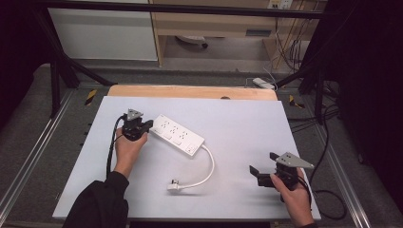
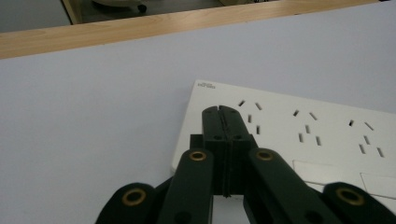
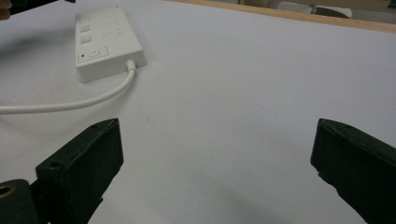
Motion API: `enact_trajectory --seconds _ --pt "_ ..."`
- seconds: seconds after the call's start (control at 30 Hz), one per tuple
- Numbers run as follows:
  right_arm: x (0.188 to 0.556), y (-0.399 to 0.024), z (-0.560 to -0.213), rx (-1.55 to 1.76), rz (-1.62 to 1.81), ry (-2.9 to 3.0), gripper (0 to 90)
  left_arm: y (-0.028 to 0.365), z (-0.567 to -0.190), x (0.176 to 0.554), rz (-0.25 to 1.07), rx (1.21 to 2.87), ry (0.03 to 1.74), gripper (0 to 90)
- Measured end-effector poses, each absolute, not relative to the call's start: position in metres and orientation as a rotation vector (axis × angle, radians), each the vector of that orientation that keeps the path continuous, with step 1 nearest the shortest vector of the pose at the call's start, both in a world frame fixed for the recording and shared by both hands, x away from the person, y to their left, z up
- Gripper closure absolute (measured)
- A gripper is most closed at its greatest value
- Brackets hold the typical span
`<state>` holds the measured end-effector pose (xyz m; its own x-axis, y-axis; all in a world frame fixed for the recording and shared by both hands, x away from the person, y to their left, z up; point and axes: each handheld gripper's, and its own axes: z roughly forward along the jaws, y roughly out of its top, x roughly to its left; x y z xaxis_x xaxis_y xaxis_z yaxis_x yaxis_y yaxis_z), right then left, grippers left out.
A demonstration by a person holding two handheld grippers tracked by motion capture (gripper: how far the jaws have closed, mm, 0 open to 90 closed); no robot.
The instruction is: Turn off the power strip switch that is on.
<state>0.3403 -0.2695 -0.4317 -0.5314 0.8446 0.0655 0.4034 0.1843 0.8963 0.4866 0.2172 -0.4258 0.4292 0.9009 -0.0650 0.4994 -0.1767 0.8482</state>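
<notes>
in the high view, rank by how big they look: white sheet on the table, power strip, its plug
1. white sheet
2. power strip
3. plug
All lie flat on one surface, so nearness hardly skews this.

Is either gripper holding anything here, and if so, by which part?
Nothing is held. The left gripper has its jaws shut together with nothing between them, over the end of the white power strip. The right gripper is open above the bare table.
</notes>
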Motion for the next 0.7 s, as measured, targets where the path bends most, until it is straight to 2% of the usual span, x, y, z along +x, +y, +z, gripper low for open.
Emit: enact_trajectory --seconds 0.7 --pt "0.3404 -0.2695 -0.4320 1.169 1.310 2.020 2.8 0.2096 -0.4363 0.4858 0.565 1.859 1.194 90.0"
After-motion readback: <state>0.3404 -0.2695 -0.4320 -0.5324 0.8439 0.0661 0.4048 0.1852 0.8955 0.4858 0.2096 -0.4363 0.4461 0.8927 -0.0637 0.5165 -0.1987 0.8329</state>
